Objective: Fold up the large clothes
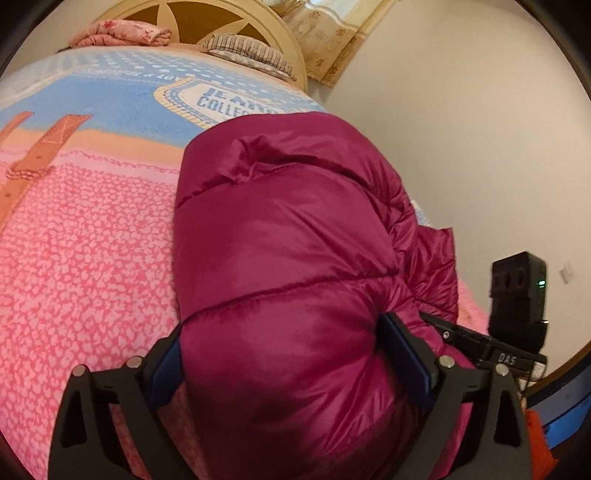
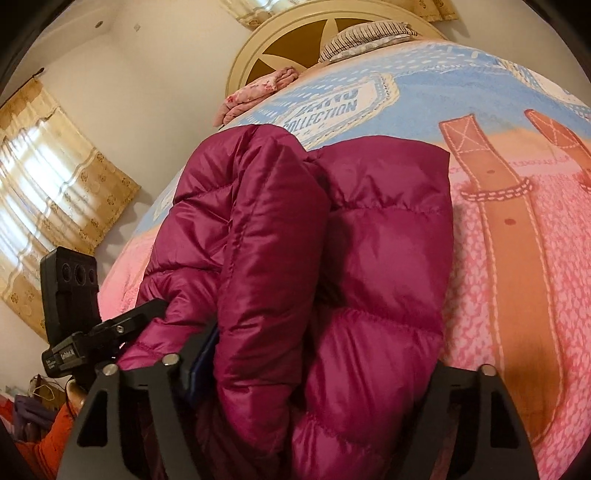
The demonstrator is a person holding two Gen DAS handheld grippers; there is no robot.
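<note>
Jacket (image 1: 288,258) bundled between both sets of tongs, on the bed.

Nearest, the left tongs (image 1: 291,354) clamp a thick puffy fold of the magenta jacket, and the right tongs (image 2: 317,373) squeeze its doubled layers too. Beyond, the folded bulk rests on the pink-and-blue bedspread (image 1: 92,240), near the bed's edge by the wall. Farther off sit a pillow (image 1: 251,51) and the headboard (image 1: 229,22). My guess: the slick, springy padding could slip free or puff open once released, undoing the fold.

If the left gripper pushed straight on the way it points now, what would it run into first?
The magenta puffer jacket: its bulk already sits between the left gripper jaws and fills the line ahead. The bedspread lies beneath it; depth is unclear.
</note>
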